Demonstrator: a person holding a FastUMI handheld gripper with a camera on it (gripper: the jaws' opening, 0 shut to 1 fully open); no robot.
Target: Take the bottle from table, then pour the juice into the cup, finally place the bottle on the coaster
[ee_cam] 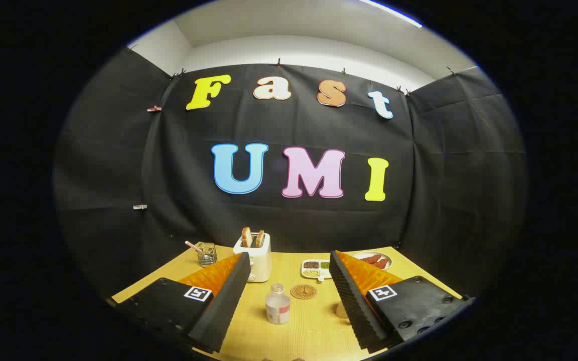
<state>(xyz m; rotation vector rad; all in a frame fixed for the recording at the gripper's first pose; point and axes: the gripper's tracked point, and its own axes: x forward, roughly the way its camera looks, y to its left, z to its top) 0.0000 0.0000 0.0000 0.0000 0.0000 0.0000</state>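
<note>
Far left on the wooden bench (249,331), a mesh pen holder (207,254) is sitting beside a toaster (256,260) with bread sticking up. The gripper (286,288) is hanging spread wide, gripping nothing. The bottle (277,304) is standing upright between the fingers, touching neither, coaster (303,291) just behind-right. A cup (341,310) is peeking from behind the right finger. Further back: a divided tray (315,269), then a plate (377,259).

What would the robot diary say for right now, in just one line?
stage: reaching | claw: open, holding nothing | bottle: upright on table, between the fingers | coaster: bare, just beyond bottle
</note>
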